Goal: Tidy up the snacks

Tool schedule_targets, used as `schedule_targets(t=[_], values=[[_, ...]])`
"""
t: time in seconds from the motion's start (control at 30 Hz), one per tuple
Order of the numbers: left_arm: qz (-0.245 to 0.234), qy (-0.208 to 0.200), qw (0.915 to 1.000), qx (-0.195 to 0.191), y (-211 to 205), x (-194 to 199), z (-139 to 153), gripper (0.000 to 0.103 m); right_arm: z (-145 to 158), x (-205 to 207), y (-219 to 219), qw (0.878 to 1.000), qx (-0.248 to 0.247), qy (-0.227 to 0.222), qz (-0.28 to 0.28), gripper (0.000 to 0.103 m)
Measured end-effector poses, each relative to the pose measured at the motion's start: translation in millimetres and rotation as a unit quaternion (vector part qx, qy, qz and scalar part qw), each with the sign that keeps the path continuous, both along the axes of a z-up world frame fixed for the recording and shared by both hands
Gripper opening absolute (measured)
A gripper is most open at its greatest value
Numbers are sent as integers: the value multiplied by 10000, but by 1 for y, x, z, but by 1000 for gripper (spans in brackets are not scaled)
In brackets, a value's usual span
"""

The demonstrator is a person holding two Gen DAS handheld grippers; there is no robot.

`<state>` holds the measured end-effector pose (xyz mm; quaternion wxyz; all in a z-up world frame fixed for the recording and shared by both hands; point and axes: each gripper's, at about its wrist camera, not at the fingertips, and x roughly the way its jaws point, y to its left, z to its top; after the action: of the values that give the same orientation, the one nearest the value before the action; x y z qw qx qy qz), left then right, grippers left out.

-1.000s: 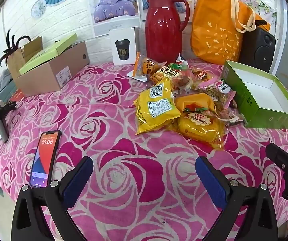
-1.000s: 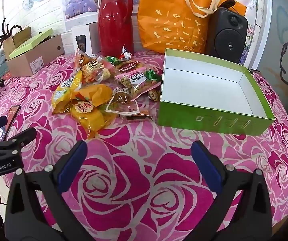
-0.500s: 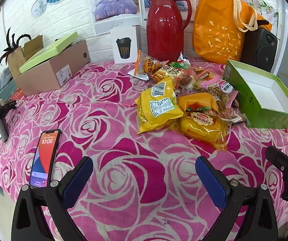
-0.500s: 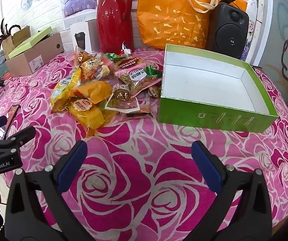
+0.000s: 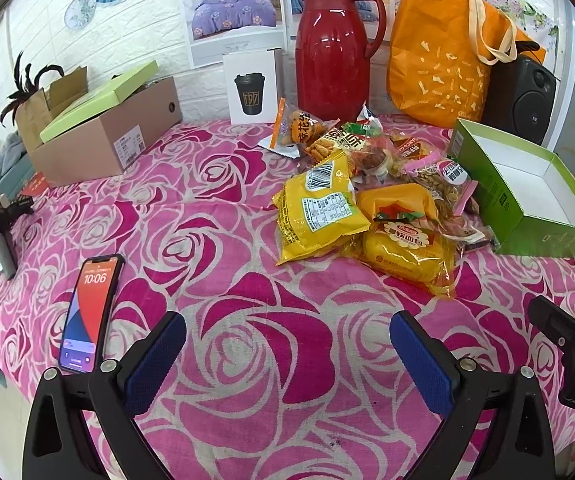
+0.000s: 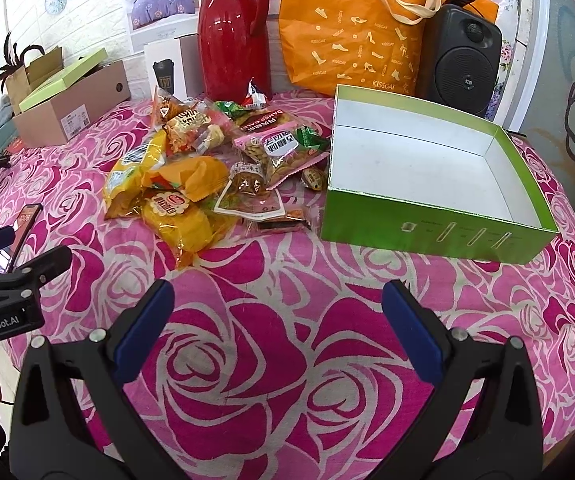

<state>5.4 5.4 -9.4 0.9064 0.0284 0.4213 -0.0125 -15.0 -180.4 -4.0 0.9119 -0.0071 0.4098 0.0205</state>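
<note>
Nothing's packed: your green box (image 6: 431, 216) at frame right sits empty, the snack pile (image 6: 207, 168) waits beside it, and both grippers, left (image 5: 287, 354) and right (image 6: 277, 318), hover with fingers spread wide, holding nothing.

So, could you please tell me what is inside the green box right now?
Nothing shows inside the green box: its white floor and inner walls are bare. The near wall hides a strip of floor behind it. The snack pile lies outside, on the tablecloth beside it.

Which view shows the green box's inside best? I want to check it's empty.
The right wrist view: the green box sits close, its white floor bare. The left wrist view shows it at the edge, floor partly hidden.
</note>
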Motion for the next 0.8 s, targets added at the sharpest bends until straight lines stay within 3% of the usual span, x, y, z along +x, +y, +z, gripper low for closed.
schedule_targets(t=[0.8], values=[[49, 120, 9999, -8, 3, 5, -5, 103, -6, 3, 3, 9999, -4, 148, 55, 103]])
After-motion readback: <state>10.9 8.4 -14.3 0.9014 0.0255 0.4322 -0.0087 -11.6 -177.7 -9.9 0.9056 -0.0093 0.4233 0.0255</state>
